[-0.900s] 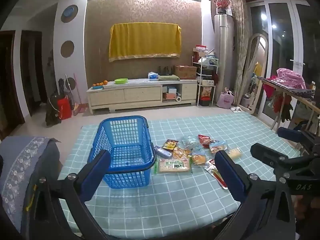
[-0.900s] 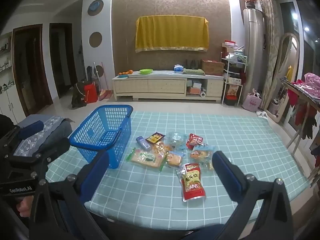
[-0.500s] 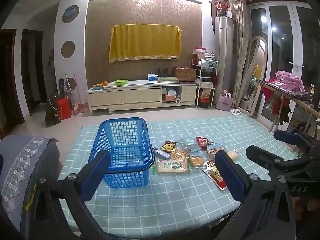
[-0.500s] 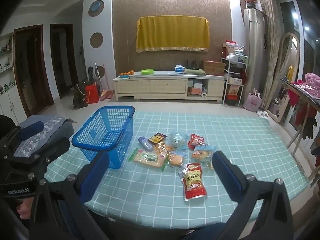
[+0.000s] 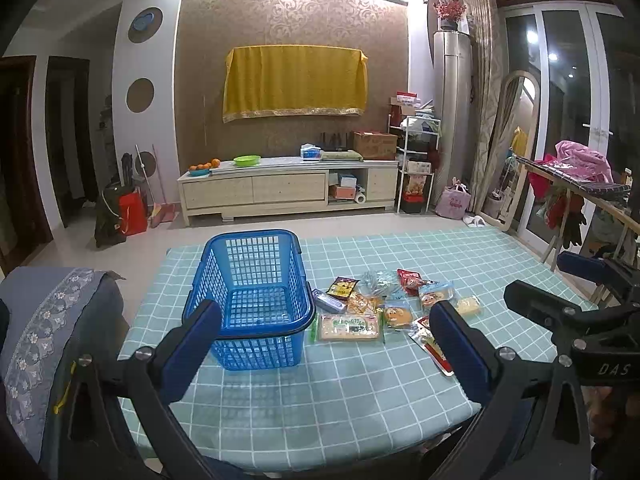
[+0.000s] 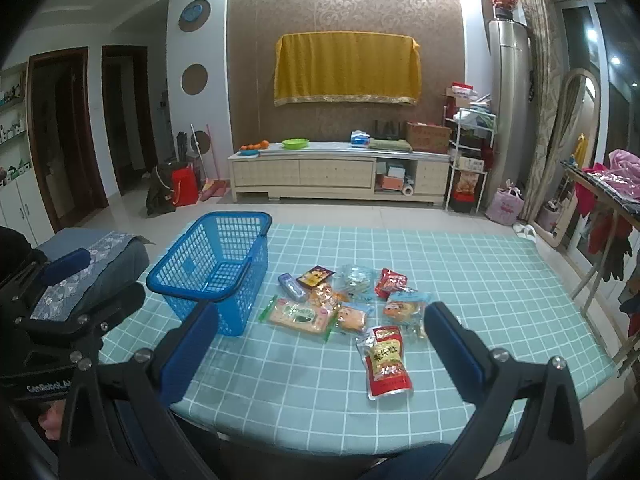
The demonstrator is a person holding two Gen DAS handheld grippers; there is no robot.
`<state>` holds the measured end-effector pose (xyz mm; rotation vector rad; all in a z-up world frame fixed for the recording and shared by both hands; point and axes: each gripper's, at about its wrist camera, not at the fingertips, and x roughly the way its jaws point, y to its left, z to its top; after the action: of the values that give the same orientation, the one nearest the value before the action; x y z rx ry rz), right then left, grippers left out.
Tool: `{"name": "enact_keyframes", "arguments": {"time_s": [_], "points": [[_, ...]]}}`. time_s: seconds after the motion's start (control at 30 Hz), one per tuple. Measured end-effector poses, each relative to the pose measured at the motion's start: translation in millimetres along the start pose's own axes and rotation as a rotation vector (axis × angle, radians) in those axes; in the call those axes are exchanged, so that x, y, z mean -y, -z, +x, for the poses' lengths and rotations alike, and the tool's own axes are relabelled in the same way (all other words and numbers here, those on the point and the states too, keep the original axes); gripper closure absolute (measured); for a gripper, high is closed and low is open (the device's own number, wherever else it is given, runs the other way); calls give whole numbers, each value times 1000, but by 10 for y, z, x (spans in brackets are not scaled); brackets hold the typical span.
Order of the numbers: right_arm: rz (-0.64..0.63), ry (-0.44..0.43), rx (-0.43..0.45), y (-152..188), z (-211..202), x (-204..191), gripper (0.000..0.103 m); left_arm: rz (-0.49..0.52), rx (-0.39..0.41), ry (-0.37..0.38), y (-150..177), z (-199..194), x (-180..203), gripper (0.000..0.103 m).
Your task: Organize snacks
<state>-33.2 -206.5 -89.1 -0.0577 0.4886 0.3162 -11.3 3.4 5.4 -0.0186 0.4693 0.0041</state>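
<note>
left gripper (image 5: pixel 326 338) wide, empty | right gripper (image 6: pixel 320 336) wide, empty | basket (image 6: pixel 200 276) at 10 o'clock of snacks (image 6: pixel 348 300)

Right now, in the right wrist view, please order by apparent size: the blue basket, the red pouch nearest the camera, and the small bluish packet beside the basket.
1. blue basket, clearly the largest.
2. red pouch; being nearest the camera may enlarge it.
3. small bluish packet, clearly the smallest.
</note>
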Motion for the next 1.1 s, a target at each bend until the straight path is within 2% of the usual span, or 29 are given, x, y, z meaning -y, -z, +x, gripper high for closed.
{"name": "enact_keyframes", "arguments": {"time_s": [1.1], "points": [[-8, -5, -15, 44, -82, -52, 0, 0, -3, 8, 25, -52, 25, 0]]}}
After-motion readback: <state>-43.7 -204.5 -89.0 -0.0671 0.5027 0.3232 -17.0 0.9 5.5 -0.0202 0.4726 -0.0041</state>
